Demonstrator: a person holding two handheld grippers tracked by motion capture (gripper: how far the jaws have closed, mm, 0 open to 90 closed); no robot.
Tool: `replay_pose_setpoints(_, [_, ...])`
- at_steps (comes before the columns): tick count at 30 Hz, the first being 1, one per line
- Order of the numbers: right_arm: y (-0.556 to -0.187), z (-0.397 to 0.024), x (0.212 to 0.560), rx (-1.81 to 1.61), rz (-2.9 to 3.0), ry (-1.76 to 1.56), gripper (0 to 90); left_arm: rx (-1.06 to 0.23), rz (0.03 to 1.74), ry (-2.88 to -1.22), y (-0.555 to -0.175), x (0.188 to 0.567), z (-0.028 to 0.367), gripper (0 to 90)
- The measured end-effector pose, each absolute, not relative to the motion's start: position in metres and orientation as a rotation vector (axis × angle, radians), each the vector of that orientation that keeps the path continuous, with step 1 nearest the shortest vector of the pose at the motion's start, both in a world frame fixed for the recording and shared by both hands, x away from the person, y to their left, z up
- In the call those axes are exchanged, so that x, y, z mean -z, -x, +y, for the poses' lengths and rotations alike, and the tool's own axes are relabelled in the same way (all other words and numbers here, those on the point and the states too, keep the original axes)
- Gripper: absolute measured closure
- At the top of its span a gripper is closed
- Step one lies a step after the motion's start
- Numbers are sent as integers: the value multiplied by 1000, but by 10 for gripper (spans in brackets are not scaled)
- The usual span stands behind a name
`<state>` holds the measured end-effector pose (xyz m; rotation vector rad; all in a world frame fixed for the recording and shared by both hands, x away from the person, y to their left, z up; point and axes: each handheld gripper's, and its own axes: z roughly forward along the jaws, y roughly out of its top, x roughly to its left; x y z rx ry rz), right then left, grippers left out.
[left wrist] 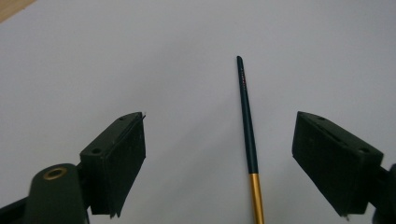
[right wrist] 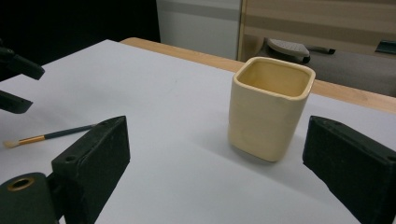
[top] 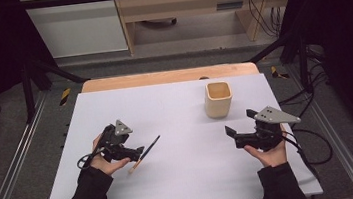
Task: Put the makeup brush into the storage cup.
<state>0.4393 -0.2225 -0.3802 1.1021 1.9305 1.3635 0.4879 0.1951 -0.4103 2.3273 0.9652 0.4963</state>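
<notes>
The table (top: pixel 183 179) carries one paintbrush (top: pixel 145 153) and one cup (top: pixel 218 99), and I work with two grippers, one in each hand. The paintbrush is thin, with a dark green handle, a gold band near the bristle end and pale bristles. It lies flat on the white tabletop at the left side, slanting from near my left hand up toward the middle of the table, bristle end nearest me. My left gripper (top: pixel 137 151) sits directly at it: in the left gripper view the handle (left wrist: pixel 247 126) runs between the two jaws, closer to the right-hand one, and touches neither. Those jaws stand wide apart and grip nothing. My right gripper (top: pixel 240 127) is at the right side of the table, well apart from the paintbrush, with its jaws also spread wide and nothing held. In the right gripper view the cup (right wrist: pixel 271 109) stands upright ahead of it, framed between the jaws but beyond them. The cup is cream-coloured, square with rounded corners, and open at the top. It stands toward the far right of the table, well apart from the paintbrush. Nothing lies between my left gripper and the paintbrush.
</notes>
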Motion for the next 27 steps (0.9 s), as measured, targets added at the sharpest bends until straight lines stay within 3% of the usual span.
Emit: replay_pose_setpoints(27, [-441,-221,381,-1373,1948,-1109,81,-354,976,-2504,-505,438,174,350])
